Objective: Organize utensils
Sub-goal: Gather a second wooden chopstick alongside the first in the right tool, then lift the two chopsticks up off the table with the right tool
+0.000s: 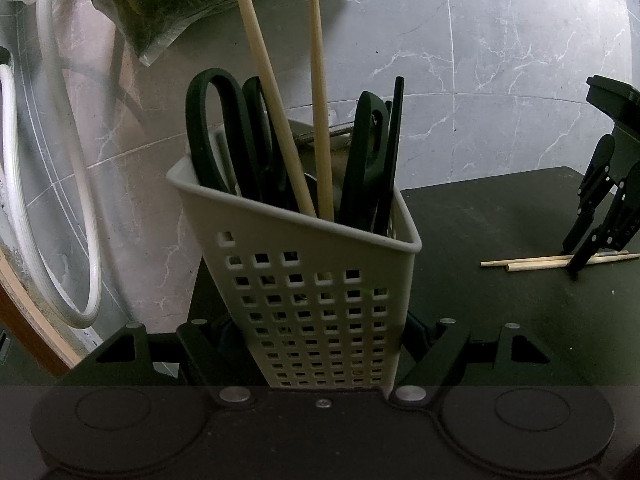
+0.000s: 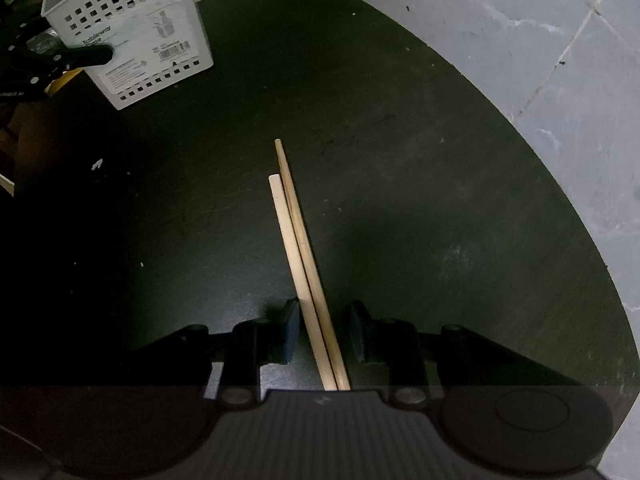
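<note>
A white perforated utensil basket (image 1: 312, 300) stands tilted on the dark table (image 1: 500, 300). My left gripper (image 1: 320, 332) is shut on its lower sides. Inside the basket are two pale chopsticks (image 1: 276, 112), black-handled scissors (image 1: 212, 132) and other black utensils (image 1: 368, 160). Two more chopsticks (image 2: 296, 232) lie side by side on the table. My right gripper (image 2: 324, 316) points down over their near ends and is open; they lie between its pads with a gap on each side. The left wrist view shows that gripper (image 1: 580, 256) at the right, tips on the chopsticks (image 1: 532, 264). In the right wrist view the basket (image 2: 136, 40) is at the far left.
Past the table's curved edge (image 2: 500, 120) lies a grey marble tile floor (image 2: 540, 40). A white hose (image 1: 52, 120) loops at the left beside the table. A clear plastic bag of greens (image 1: 168, 0) lies behind the basket.
</note>
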Action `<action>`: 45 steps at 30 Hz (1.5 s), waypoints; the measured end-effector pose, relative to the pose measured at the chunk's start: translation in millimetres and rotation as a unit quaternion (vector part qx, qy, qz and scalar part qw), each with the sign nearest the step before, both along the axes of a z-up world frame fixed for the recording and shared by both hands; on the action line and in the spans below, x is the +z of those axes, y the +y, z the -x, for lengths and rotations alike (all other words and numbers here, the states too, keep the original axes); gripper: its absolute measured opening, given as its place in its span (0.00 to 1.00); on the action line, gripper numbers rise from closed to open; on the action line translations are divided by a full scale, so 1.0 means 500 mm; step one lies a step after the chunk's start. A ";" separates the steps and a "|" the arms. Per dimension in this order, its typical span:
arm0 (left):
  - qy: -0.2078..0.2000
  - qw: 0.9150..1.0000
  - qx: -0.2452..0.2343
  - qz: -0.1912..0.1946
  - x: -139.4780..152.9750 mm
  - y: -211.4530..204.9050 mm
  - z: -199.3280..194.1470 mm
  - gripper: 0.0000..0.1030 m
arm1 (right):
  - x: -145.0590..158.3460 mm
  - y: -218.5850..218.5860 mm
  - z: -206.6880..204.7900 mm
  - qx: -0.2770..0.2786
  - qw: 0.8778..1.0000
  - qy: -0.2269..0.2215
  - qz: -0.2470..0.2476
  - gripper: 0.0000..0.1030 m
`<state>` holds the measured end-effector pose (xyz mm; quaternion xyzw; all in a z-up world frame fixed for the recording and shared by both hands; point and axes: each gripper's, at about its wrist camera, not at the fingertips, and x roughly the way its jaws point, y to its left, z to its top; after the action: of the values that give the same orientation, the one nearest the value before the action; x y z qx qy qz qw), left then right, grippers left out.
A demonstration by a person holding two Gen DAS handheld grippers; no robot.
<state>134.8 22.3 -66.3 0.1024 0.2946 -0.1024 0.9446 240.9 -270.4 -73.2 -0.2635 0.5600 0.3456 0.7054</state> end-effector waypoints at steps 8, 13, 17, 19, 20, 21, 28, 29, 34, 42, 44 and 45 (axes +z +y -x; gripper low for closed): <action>0.000 1.000 0.000 0.000 0.000 0.000 0.000 0.76 | -0.004 0.006 0.012 0.006 1.000 0.000 0.003 0.17; 0.000 1.000 0.000 0.000 0.000 0.000 0.000 0.76 | -0.006 0.008 0.020 0.006 1.000 0.002 0.005 0.14; 0.000 1.000 0.000 0.000 0.000 0.000 0.000 0.76 | -0.010 0.010 0.032 -0.005 1.000 0.001 -0.005 0.13; 0.000 1.000 0.000 0.000 0.000 0.000 0.000 0.76 | -0.010 0.008 0.036 -0.012 1.000 -0.003 -0.011 0.13; 0.000 1.000 0.000 0.000 0.000 0.000 0.000 0.76 | -0.010 0.008 0.037 -0.018 1.000 -0.004 -0.014 0.13; 0.000 1.000 0.000 0.000 0.000 0.000 0.000 0.76 | -0.010 0.006 0.038 -0.024 1.000 -0.006 -0.016 0.13; 0.000 1.000 0.000 0.000 0.000 0.000 0.000 0.76 | -0.010 -0.003 0.044 -0.051 0.998 -0.016 -0.030 0.14; 0.000 1.000 0.000 0.000 0.000 0.000 0.000 0.76 | -0.010 -0.003 0.045 -0.053 0.998 -0.018 -0.033 0.14; 0.000 1.000 -0.001 0.000 0.000 0.000 0.000 0.76 | -0.005 -0.002 0.053 -0.062 0.997 -0.028 -0.046 0.14; 0.000 1.000 0.000 0.000 0.000 0.000 0.000 0.76 | -0.001 0.003 0.062 -0.069 0.995 -0.038 -0.059 0.14; 0.001 1.000 0.000 -0.001 0.000 0.000 0.000 0.76 | -0.001 0.002 0.061 -0.070 0.995 -0.039 -0.061 0.14; 0.001 1.000 -0.001 -0.001 0.000 0.000 0.000 0.76 | 0.000 0.001 0.061 -0.071 0.995 -0.040 -0.061 0.14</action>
<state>135.1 22.3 -66.3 0.1030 0.2952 -0.1028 0.9443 210.5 -269.7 -73.3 -0.1932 0.5264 0.3176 0.7647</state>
